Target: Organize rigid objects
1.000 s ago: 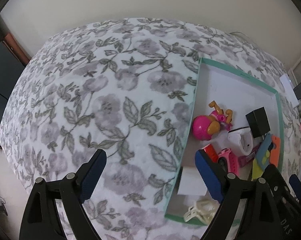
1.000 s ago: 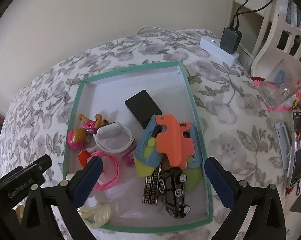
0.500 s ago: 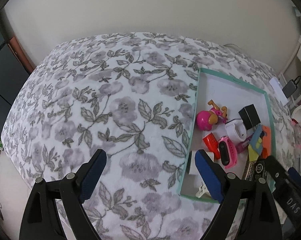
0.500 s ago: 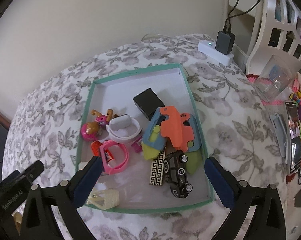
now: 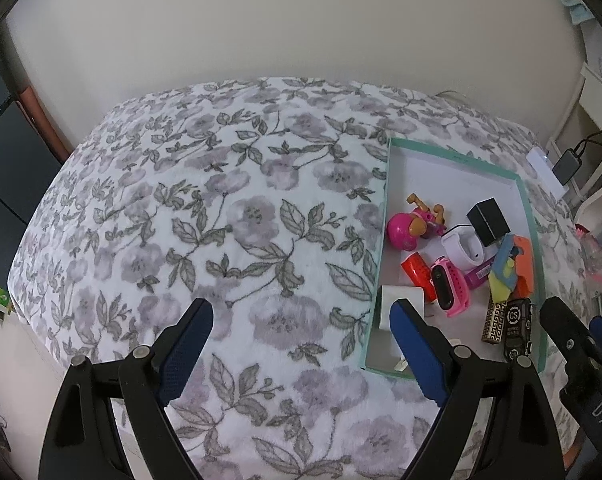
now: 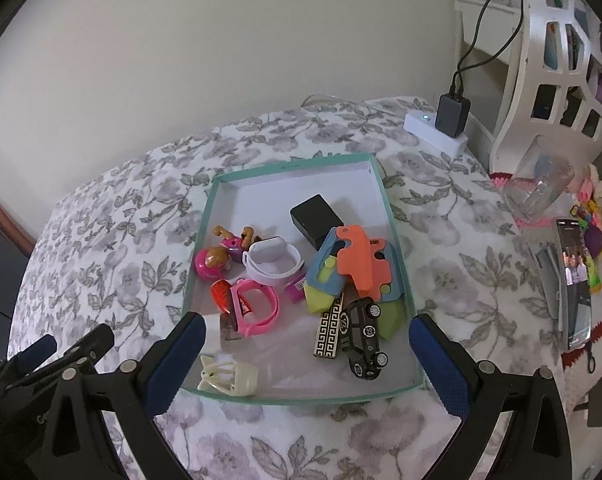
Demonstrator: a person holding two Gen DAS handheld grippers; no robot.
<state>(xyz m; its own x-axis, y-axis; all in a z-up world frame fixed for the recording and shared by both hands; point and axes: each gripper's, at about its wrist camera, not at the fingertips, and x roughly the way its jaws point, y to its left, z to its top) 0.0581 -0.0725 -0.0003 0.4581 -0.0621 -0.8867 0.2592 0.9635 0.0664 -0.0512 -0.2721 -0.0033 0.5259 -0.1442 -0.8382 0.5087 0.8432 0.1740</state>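
Plain cream wall behind, and a bed under a grey floral blanket (image 5: 205,216) carries a shallow teal-rimmed tray (image 6: 397,240) heaped with small things. Both tools hang above it, jaws wide, holding nothing. The right tool (image 6: 301,360) hovers over the tray's near edge: just ahead of it lie a black toy car (image 6: 365,336) touching a gold-patterned bar (image 6: 329,332), with a cream hair clip (image 6: 231,376) close to its left finger. Farther ahead sit a pink band (image 6: 257,306), a white band (image 6: 273,258), a pink-helmeted figure (image 6: 215,260), a black box (image 6: 315,216) and an orange and blue puzzle piece (image 6: 361,264). The left tool (image 5: 301,344) is over bare blanket, the tray just off its right finger.

My worry is the clutter: pieces overlap, so closing on the car could drag the bar along or tip the puzzle pile. The blanket is soft, so pressing down may tilt the tray. A phone (image 6: 577,280) and a glass (image 6: 541,184) lie off to the right tool's right, within reach of a careless swing.
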